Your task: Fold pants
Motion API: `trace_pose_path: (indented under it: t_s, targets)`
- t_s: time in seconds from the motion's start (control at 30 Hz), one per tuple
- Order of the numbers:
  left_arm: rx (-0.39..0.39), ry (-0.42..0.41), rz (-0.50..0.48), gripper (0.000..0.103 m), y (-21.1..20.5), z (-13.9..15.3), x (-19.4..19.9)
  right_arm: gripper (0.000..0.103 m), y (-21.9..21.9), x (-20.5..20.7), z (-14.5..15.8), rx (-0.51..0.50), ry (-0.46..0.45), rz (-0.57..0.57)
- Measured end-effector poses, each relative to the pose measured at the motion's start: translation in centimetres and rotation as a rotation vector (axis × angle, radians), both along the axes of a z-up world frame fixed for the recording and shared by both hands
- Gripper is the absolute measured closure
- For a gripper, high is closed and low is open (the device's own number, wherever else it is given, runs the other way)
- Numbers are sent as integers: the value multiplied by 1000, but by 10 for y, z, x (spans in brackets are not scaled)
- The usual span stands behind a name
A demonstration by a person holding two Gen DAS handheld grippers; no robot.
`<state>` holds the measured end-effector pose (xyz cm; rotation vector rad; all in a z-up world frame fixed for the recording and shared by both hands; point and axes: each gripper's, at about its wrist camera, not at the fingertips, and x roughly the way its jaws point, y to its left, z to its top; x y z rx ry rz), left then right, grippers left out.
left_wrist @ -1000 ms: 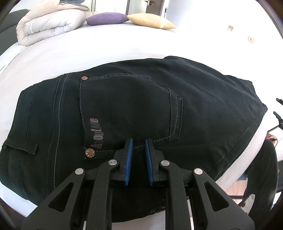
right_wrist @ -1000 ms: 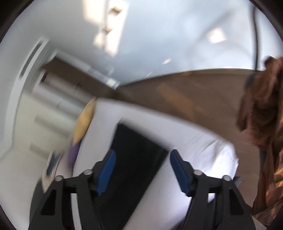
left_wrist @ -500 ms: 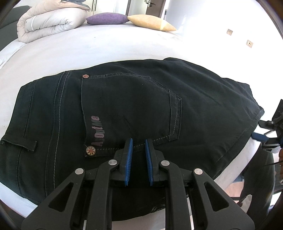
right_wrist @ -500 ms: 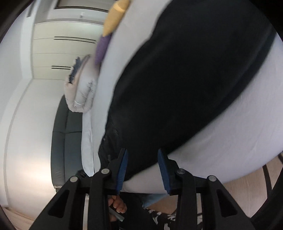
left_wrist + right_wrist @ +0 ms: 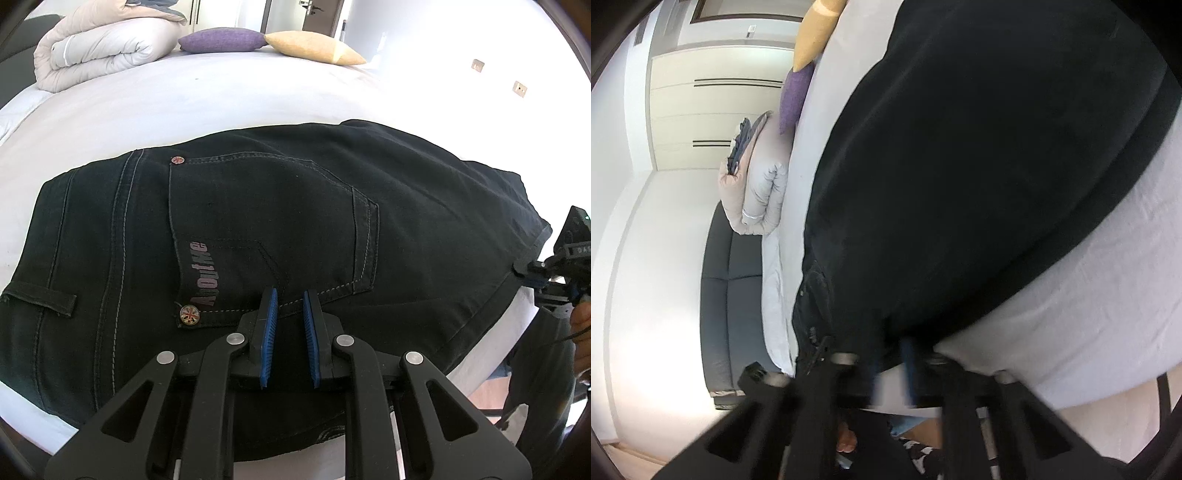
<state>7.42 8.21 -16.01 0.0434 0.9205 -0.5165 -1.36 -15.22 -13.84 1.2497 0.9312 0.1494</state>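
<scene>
Lying flat, black pants (image 5: 288, 221) under left tool (image 5: 290, 317) (narrowly parted).

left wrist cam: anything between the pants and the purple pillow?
Only bare white bed sheet lies between the black pants and the purple pillow in the left wrist view.

Left gripper (image 5: 289, 325) level, fingers a narrow gap apart, pointing toward 12 o'clock, right gripper (image 5: 892, 365) blurred, fingers seemingly close together, rolled sideways.
</scene>
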Motion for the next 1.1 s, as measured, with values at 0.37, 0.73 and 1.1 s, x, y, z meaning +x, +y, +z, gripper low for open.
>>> trace_pose_path:
  t_s: [0.37,0.73,1.1]
  targets:
    - [6,-1,3,88,-5,4,-1,100,9,-4,1,-57,-25,17]
    - [-37,3,-31,88,-28,38,7,85,-33,2,78,-241,-154,11]
    - [-8,56,-90,88,-76,21,43,103,-44,98,1,-136,-76,87]
